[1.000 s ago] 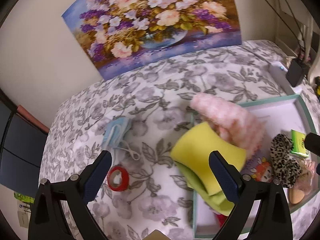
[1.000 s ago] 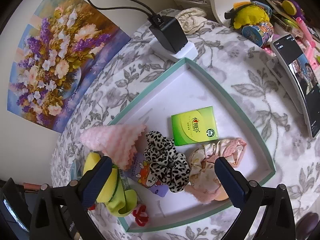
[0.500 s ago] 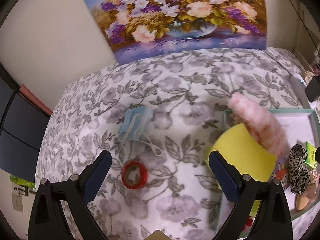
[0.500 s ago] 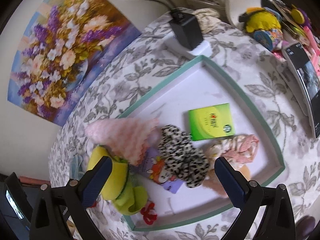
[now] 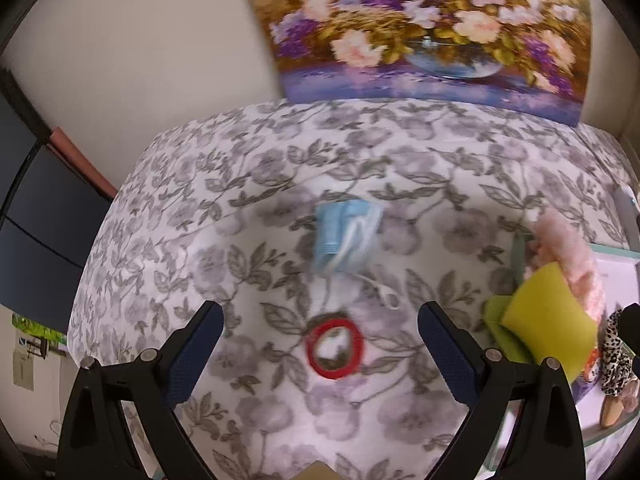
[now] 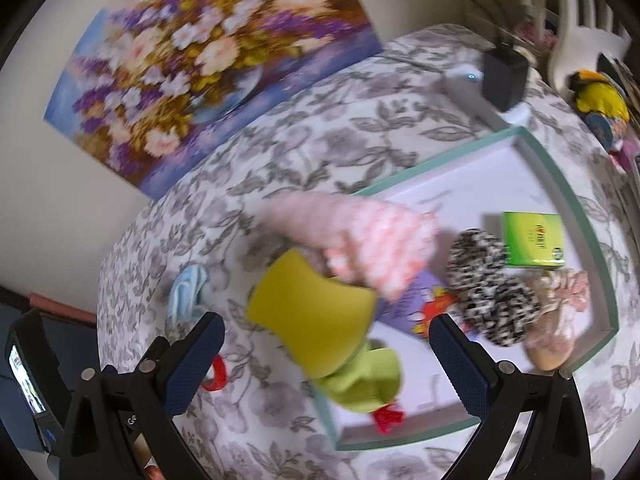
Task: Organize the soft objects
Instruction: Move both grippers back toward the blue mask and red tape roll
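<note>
Left claw (image 5: 320,330) spread — empty; right claw (image 6: 326,334) spread; blue mask (image 5: 345,240) — crumpled, blurred

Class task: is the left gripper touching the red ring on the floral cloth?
Apart. The left wrist view shows the red ring lying on cloth between the open left gripper fingers, clear of both.

Cream wall (image 5: 140,60); flower painting (image 5: 432,28) leaning against it; grey floral-print cloth (image 5: 248,184) over table; dark cabinet (image 5: 36,216) at left.
</note>
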